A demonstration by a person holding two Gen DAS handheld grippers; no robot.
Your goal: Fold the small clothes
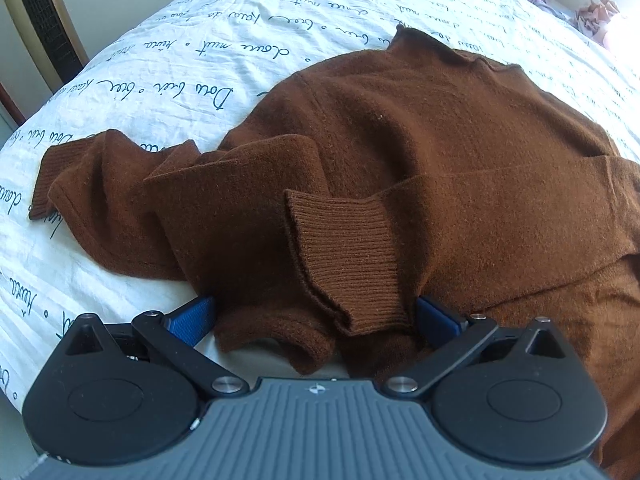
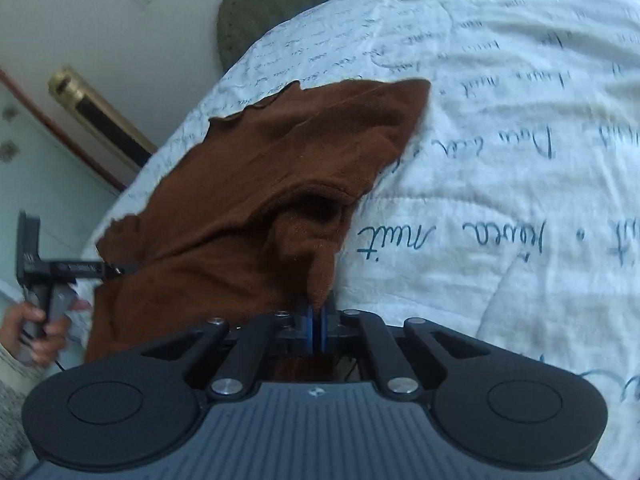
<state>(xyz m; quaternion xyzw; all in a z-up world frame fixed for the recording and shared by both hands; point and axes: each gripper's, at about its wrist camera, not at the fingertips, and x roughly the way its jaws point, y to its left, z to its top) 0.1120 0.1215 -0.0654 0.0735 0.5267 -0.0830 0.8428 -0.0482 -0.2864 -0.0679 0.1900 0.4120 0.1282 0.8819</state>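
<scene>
On the bed [image 1: 280, 20], beside the sweater [image 1: 420, 140], we find the left tool [image 1: 316, 316] released astride a cuff; the right tool [image 2: 316, 320] clenches its fabric, which may slip and spoil the fold.

Daylight glares at two o'clock in the left view; right view softly blurred; fisheye bending warps both rims.
</scene>
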